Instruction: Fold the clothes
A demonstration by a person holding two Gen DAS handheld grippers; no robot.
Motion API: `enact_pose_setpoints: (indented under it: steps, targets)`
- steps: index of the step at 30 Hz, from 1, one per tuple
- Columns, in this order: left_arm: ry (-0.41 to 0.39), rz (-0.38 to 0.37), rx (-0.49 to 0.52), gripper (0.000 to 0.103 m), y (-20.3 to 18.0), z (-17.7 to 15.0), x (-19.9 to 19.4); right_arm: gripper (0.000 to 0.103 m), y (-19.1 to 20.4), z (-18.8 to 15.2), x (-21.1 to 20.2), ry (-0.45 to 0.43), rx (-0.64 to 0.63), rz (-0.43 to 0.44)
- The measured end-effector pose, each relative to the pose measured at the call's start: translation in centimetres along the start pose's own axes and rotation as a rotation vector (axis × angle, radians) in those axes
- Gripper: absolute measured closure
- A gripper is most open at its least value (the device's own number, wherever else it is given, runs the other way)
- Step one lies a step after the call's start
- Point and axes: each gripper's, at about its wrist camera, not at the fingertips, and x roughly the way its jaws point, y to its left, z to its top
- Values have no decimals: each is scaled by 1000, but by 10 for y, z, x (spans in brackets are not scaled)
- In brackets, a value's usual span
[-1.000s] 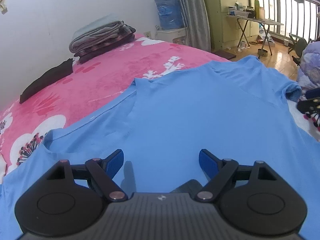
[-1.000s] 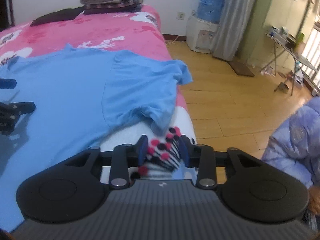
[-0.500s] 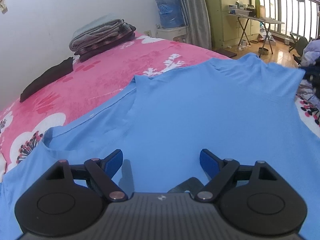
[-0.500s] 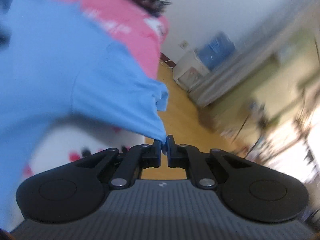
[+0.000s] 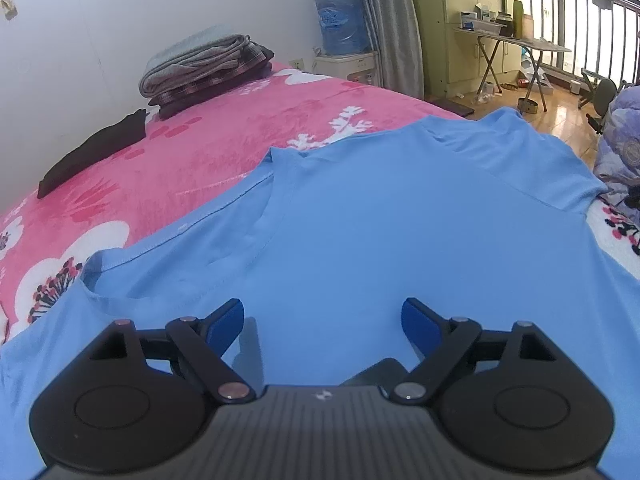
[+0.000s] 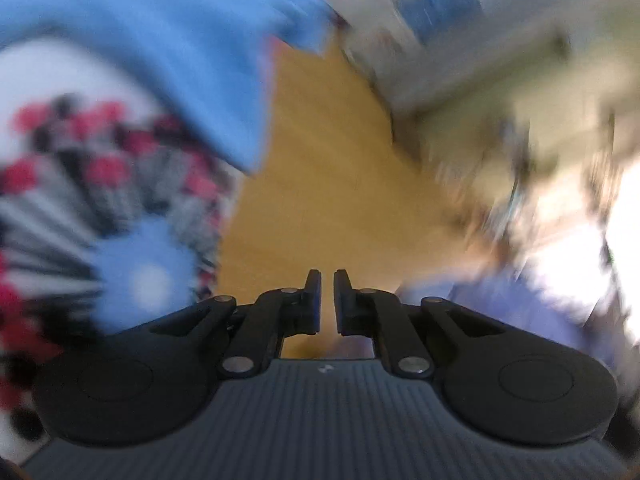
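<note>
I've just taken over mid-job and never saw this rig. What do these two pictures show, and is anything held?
There is no robot arm. A person holds a two-finger gripper in each hand, and each carries a wide-angle camera looking along its fingers. The sharp picture is from the left gripper. It is open and empty, over a blue shirt spread on the bed. A stack of folded clothes and a dark cloth lie farther back. The blurred picture is from the right gripper. It is shut, with nothing visible between its fingers.
</note>
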Motion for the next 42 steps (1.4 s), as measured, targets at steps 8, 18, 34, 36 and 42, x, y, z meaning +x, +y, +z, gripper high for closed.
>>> enact_pose_setpoints:
  steps: [8,18,34,36,42]
  targets:
    - [-1,-5,-9,15,1,-1,1,70,-103,-17,13,-47,1091,666]
    - [-150,-27,80,15,-24,13,-12,59,-92,-44,15,13,1513,922]
    - [-134,-209,105,16,-78,27,2,97,-77,4,1,-197,1440,893]
    - [-116,-224,23,16,-53,27,-3,97,-72,34,-25,-307,1241,917]
    - [-49,-183,-273,16,45,17,-12,94,14,98,-105,-480,360,858]
